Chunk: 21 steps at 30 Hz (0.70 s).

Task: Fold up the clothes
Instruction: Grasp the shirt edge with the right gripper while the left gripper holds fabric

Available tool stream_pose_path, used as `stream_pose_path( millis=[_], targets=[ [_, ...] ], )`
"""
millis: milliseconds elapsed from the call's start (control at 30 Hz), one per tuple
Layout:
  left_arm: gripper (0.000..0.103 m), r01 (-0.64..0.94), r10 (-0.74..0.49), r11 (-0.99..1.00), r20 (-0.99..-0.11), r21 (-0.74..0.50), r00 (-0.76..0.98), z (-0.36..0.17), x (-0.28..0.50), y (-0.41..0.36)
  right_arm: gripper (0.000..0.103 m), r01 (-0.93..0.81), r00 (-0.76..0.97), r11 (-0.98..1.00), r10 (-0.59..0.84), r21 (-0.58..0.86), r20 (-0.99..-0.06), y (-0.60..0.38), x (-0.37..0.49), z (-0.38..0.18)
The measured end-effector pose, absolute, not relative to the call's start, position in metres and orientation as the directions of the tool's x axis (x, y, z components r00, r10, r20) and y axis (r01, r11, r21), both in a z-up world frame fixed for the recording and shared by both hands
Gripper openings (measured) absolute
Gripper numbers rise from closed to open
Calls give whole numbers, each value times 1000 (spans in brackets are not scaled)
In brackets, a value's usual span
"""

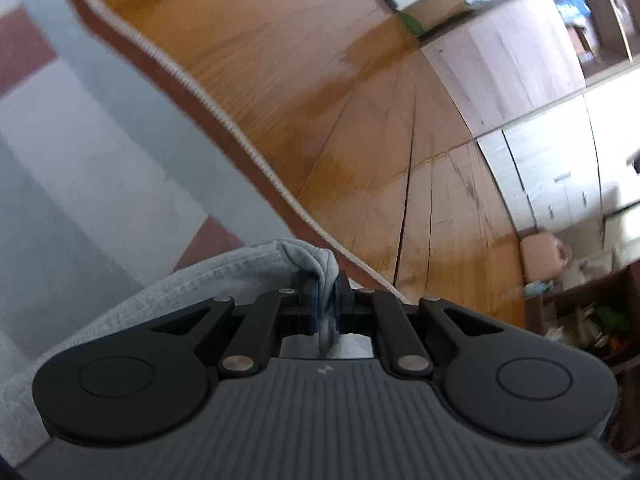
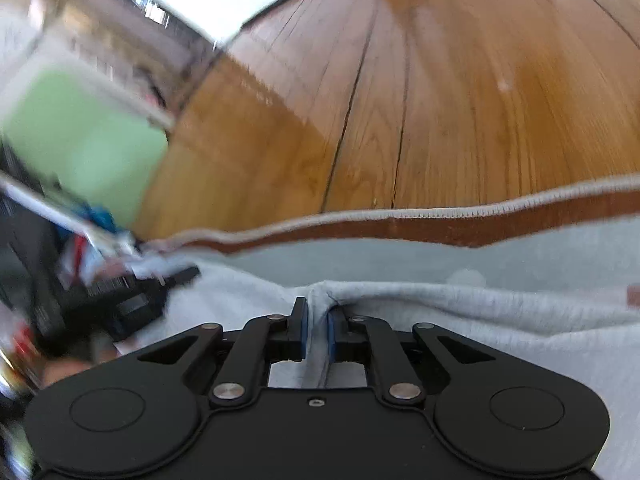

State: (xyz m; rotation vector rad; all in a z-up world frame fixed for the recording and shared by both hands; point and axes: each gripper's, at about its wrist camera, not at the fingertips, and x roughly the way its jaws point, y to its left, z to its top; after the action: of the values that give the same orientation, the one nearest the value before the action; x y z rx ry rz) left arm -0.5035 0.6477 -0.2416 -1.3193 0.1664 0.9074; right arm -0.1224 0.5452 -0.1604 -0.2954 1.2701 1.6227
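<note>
In the left wrist view, our left gripper (image 1: 326,292) has its jaws drawn narrow and pinching a bunched fold of the pale grey garment (image 1: 172,292). The cloth humps up over the blue pads and a thin edge of it hangs down between the fingers. From the pinch, the rest of the garment trails away to the gripper's left and back beneath its body, so the fabric we can see lies on that side, not ahead. Straight ahead and to the right we see the corded edge of the rug (image 1: 224,120), which runs slantwise away from us, and beyond it the wooden floor (image 1: 380,120). The garment rests on the rug.

In the right wrist view, our right gripper (image 2: 318,320) is likewise nearly closed on a vertical pleat of the same garment (image 2: 500,320), with the cloth pressed between the two blue pads. Here the fabric spreads widely to the gripper's right and somewhat to its left, its upper hem running crosswise just ahead of the fingertips, roughly parallel to the rug's edge (image 2: 460,220) beyond. A blurred dark shape at lower left may be the other tool; we cannot tell.

We judge that each hand holds one point on the garment's edge, so the fold turns on carrying both together along one line, away from that hem.
</note>
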Motion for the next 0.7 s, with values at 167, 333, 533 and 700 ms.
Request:
stream_pose_path(
  millis=[167,333,533,700],
  targets=[
    [10,-442,447,-129,-450,-888,773,-265,-532,642,15,-784,-475,128,507,607,-720,554,-118,-162],
    [36,-379,441,-68,-368,-923,818,-254,-549,608,27,-802,-461,106,514,587,-723,548,-123,-160],
    [56,-638,372,53,-578,-768,726,-233,-511,610,28,-750,-457,200,534,631,-712,556,-118,-168],
    [15,-901,489,33,-779,-433,392,-215,-501,613,27,-840,-361,140,577,525,-732,548,-127,-156]
  ],
)
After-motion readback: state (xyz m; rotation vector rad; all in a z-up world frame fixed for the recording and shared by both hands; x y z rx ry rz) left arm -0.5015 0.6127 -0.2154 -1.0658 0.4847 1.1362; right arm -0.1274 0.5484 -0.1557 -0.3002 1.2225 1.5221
